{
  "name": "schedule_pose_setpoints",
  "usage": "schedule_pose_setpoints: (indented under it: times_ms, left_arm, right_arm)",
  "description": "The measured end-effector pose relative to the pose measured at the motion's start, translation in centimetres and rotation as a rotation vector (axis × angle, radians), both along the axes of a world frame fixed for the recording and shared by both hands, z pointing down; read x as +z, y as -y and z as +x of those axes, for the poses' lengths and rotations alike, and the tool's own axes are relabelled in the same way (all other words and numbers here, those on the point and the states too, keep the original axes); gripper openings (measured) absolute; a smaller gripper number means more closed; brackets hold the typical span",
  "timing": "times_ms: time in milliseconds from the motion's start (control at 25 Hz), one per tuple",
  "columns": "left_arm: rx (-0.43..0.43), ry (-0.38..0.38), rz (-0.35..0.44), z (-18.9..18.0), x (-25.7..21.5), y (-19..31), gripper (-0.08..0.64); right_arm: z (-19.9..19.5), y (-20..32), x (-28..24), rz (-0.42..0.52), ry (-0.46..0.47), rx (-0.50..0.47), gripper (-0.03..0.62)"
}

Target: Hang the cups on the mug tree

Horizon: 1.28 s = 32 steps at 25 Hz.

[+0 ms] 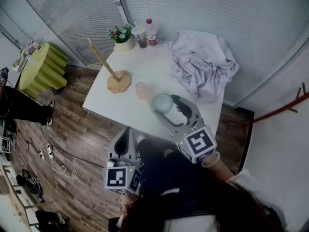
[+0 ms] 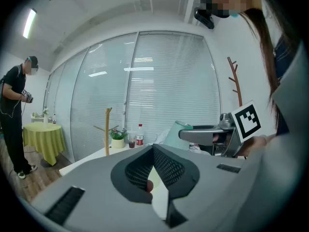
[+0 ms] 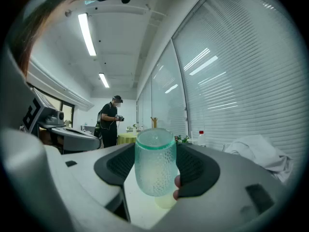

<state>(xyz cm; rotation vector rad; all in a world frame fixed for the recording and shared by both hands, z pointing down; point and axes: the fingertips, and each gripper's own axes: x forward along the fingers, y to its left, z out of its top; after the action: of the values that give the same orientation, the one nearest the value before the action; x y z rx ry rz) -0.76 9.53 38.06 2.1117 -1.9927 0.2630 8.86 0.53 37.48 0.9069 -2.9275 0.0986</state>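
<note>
A wooden mug tree (image 1: pixel 110 66) leans on its round base at the left of the white table (image 1: pixel 149 62); no cup hangs on it. A pink cup (image 1: pixel 142 90) stands on the table near it. My right gripper (image 1: pixel 164 105) is shut on a dimpled green cup (image 3: pixel 154 163), which it holds upright above the table, over the pink cup (image 3: pixel 166 200). The left gripper view shows that green cup (image 2: pixel 175 133) and the tree (image 2: pixel 107 129) too. My left gripper (image 1: pixel 128 132) hovers off the table's front edge, its jaws shut with nothing between them (image 2: pixel 153 151).
A heap of pale cloth (image 1: pixel 203 64) covers the table's right side. At the back stand a potted plant (image 1: pixel 123 37), a cup of dark drink (image 1: pixel 140 36) and a bottle (image 1: pixel 151 32). A yellow-green round table (image 1: pixel 43 66) and a person (image 1: pixel 19 105) are at the left.
</note>
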Motion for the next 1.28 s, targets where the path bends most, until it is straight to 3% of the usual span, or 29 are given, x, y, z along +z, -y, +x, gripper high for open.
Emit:
schedule_pose_setpoints:
  times_ms: [240,1280]
  left_arm:
    - [0.007,0.004,-0.010,0.1,0.7,-0.1,-0.002]
    - [0.048,-0.011,0.010,-4.2,1.0,1.6,0.000]
  right_arm:
    - [-0.2,-0.2,-0.3,0.041,0.007,-0.018,0.275]
    - [-5.4,1.1,-0.5,-0.004,0.040,-0.027,0.273]
